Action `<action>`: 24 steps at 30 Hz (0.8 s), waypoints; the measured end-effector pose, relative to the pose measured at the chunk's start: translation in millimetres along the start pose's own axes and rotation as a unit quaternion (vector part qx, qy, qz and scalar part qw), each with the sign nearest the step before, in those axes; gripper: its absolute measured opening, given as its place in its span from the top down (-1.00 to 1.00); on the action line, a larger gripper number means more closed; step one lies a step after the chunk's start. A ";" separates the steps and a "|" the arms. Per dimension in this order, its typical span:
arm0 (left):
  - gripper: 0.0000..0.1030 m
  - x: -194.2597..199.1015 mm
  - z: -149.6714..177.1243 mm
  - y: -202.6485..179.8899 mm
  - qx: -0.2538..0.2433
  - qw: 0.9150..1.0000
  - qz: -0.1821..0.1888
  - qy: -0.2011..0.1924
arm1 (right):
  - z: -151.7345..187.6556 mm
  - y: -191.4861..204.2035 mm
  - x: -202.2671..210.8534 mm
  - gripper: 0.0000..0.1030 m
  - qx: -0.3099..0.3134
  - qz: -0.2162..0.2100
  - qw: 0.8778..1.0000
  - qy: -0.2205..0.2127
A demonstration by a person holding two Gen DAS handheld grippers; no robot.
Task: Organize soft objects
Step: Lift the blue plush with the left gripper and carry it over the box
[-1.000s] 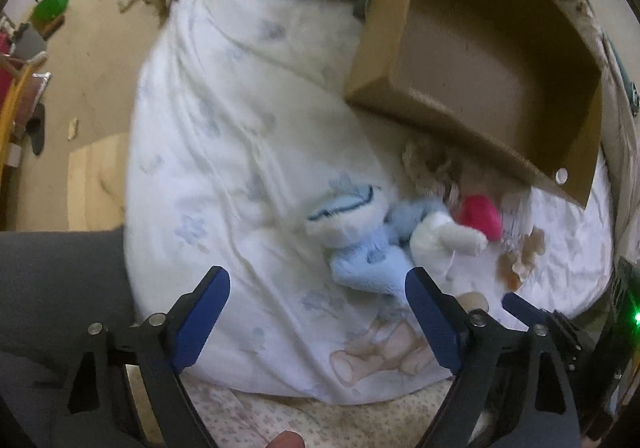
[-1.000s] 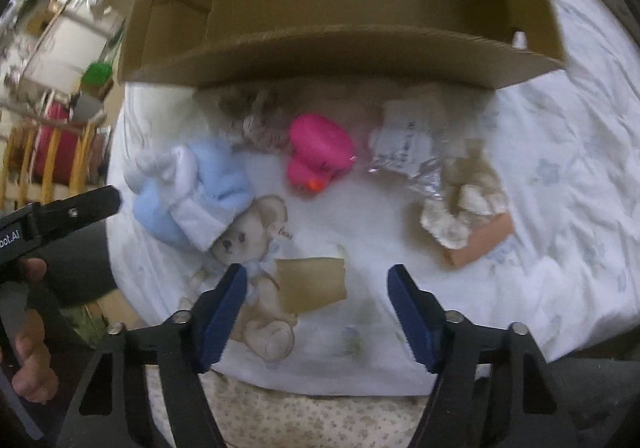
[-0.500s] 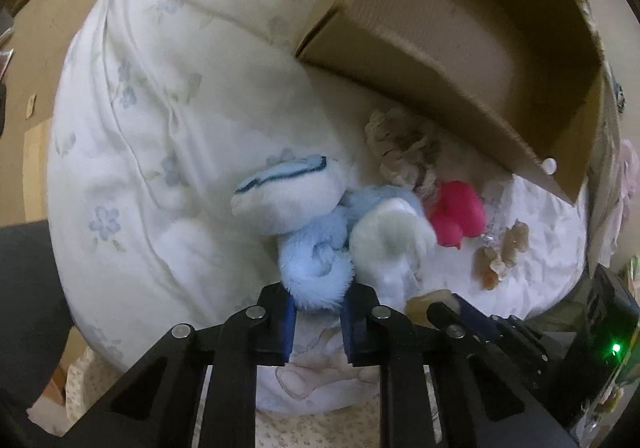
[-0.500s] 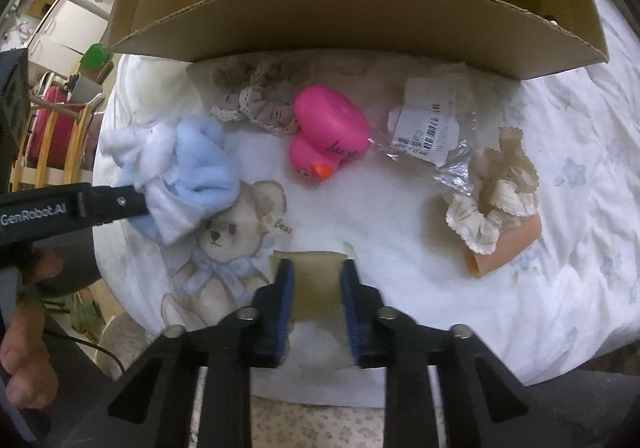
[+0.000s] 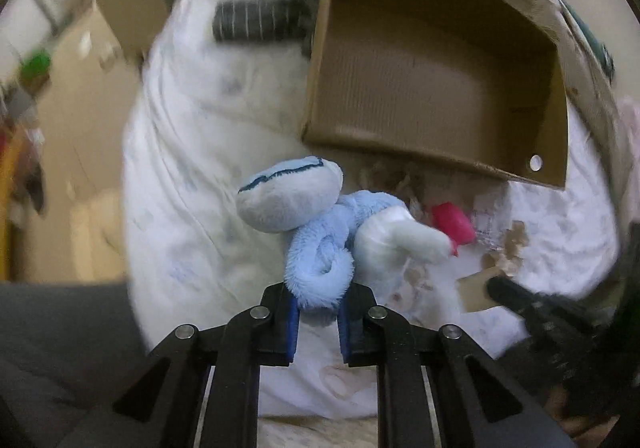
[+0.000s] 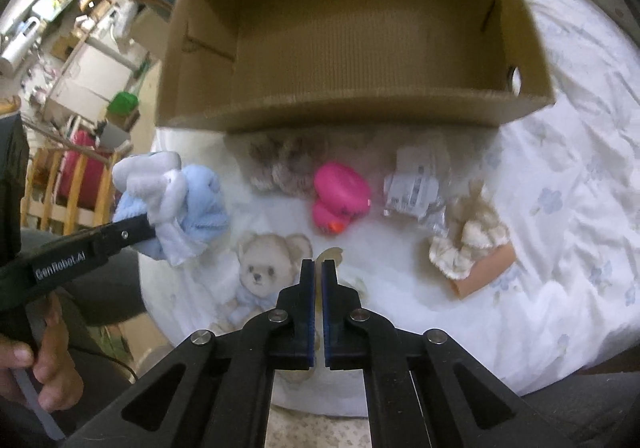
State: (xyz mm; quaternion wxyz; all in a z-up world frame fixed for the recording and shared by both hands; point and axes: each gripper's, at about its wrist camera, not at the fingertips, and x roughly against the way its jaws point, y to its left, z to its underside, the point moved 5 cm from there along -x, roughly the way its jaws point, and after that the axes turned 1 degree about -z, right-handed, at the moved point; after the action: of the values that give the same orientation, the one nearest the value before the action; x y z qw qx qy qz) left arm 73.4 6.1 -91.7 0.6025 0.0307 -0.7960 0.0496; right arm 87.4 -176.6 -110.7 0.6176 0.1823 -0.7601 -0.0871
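Observation:
My left gripper (image 5: 316,312) is shut on a light blue and white plush toy (image 5: 320,232) and holds it lifted above the white bedsheet; the toy also shows in the right wrist view (image 6: 172,204). An open cardboard box (image 5: 432,88) lies on the bed beyond it, also seen from the right wrist (image 6: 352,28). My right gripper (image 6: 318,280) is shut on a thin beige card (image 6: 330,256) that sticks up between its pads. A pink rubber duck (image 6: 340,198), a brown scrunchie (image 6: 284,164) and a cream scrunchie (image 6: 468,244) lie on the sheet before the box.
A crinkly plastic packet with a label (image 6: 416,184) lies beside the duck. A dark striped cloth (image 5: 260,20) lies on the bed left of the box. Cluttered floor and furniture (image 6: 80,48) are off the bed's left edge.
My left gripper closed on the blue plush toy and lifted it off the sheet. My right gripper closed on the beige card and raised it from the bed.

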 end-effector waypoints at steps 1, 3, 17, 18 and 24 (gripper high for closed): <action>0.73 3.4 -2.2 -4.8 -0.013 1.000 -0.014 -0.014 | -0.5 2.2 4.5 0.92 0.000 -0.003 1.000 -0.007; 0.73 10.5 -4.2 -11.5 -0.051 0.996 -0.054 -0.040 | -3.5 2.5 11.1 0.92 -0.003 -0.011 1.000 -0.021; 0.73 12.9 0.2 -16.3 -0.064 0.995 -0.052 -0.047 | -4.2 7.7 25.8 0.92 -0.007 -0.027 0.999 -0.047; 0.73 16.8 0.1 -17.0 -0.064 0.995 -0.049 -0.051 | -5.2 7.9 28.3 0.92 -0.008 -0.031 0.998 -0.049; 0.73 48.0 -10.4 -18.8 -0.058 0.995 -0.034 -0.079 | -17.6 11.7 54.4 0.92 -0.011 -0.057 0.996 -0.072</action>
State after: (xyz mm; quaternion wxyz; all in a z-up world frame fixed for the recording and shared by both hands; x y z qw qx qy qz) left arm 72.3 -10.9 -41.9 0.5402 0.0263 -0.8409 -0.0198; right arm 93.2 -185.2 -53.3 0.5574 0.2119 -0.7899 -0.1431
